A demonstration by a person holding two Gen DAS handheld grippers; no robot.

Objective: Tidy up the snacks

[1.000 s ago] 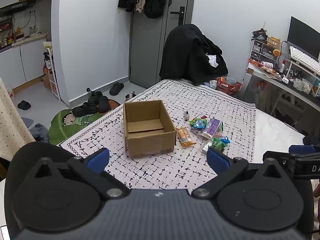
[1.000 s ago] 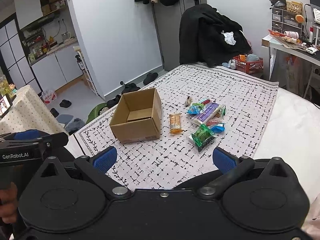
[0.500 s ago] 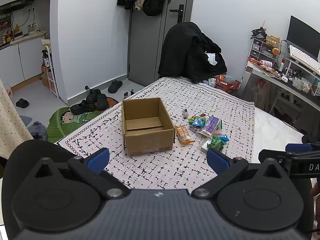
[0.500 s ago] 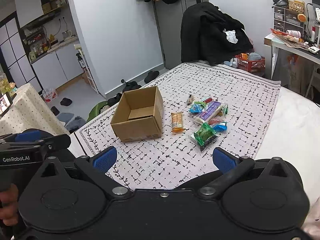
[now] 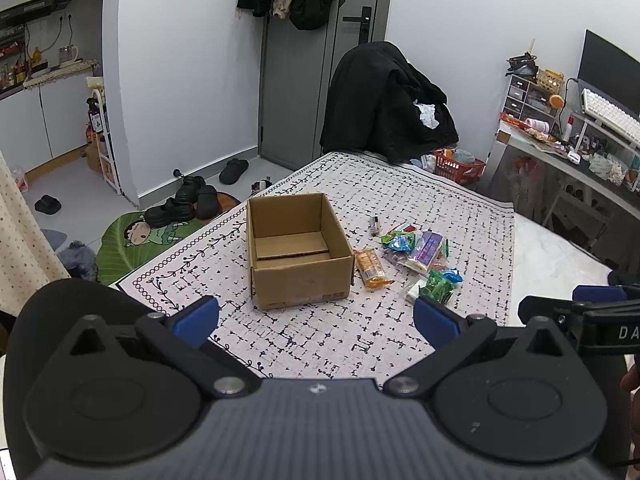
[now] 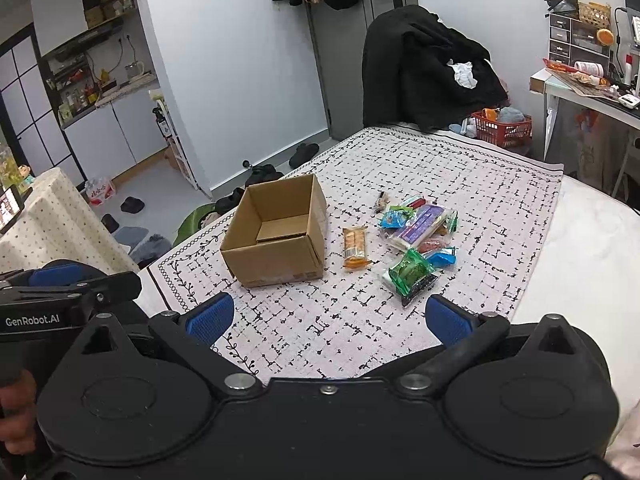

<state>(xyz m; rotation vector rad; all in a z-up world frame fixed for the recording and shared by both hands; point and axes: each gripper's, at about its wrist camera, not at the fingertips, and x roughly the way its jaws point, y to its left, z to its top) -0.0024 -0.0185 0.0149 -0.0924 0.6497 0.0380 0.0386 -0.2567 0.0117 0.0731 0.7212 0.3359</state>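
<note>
An open cardboard box (image 5: 298, 252) (image 6: 276, 232) stands empty on a patterned white cloth (image 5: 320, 332) (image 6: 332, 324) spread over a bed. To its right lies an orange snack packet (image 5: 370, 269) (image 6: 355, 247), then a pile with a purple bar (image 5: 427, 248) (image 6: 420, 226), blue packets (image 6: 394, 216) and a green packet (image 5: 438, 286) (image 6: 410, 274). My left gripper (image 5: 316, 318) hangs open, well short of the box. My right gripper (image 6: 328, 320) is open too, nearer than the snacks, with nothing between its fingers.
A chair draped in black clothing (image 5: 384, 104) stands past the bed's far end, beside a red basket (image 6: 502, 128). A cluttered desk (image 5: 568, 152) runs along the right. Shoes (image 5: 192, 200) and a green mat (image 5: 132, 244) lie on the floor at left.
Both grippers have drifted slightly, so the box and snacks sit a little lower and nearer in the views. Nothing on the cloth has moved, and both grippers stay open.
</note>
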